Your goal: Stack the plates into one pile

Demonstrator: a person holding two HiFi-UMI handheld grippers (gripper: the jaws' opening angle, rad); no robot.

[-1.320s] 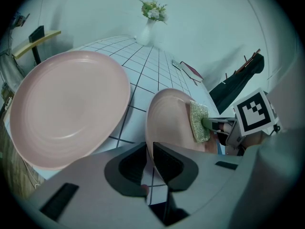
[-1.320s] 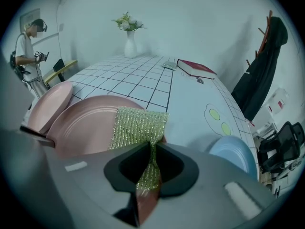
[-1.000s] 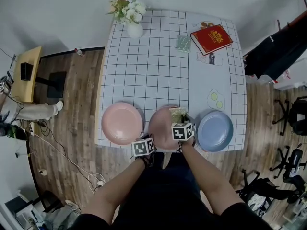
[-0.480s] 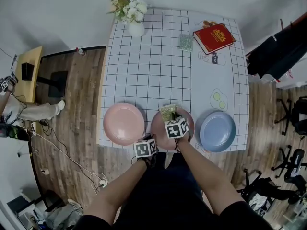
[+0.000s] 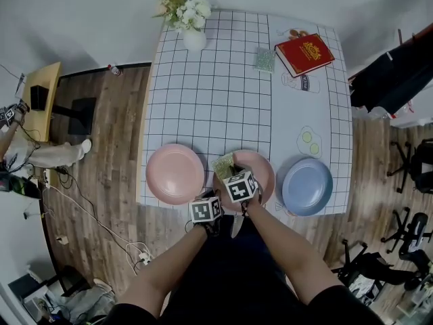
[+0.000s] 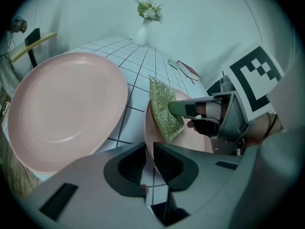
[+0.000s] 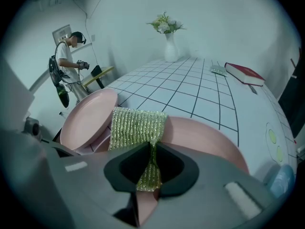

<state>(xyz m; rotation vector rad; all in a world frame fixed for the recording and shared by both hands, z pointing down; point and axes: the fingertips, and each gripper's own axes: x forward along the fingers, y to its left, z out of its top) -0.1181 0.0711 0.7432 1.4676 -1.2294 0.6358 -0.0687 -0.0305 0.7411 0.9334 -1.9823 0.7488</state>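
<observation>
While the left hand-held gripper (image 6: 148, 157) pinches the middle plate's rim (image 5: 268, 175), the right one (image 7: 151, 152) clamps a cloth (image 7: 137, 127).

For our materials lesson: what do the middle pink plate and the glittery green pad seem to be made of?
The middle pink plate: probably plastic or melamine; smooth, even colour, dull sheen, thin rim. The green pad: seemingly woven metallic-thread scouring cloth; ribbed, glittering, creasing softly.

Room around a grid-cloth table (image 5: 210, 80) – pale walls (image 5: 81, 19), wood-plank floor (image 5: 101, 134).
Yellow side table (image 5: 37, 100) at left edge, loose cables (image 5: 81, 215) lower left, black office chairs (image 5: 416, 168) at right – light even.
</observation>
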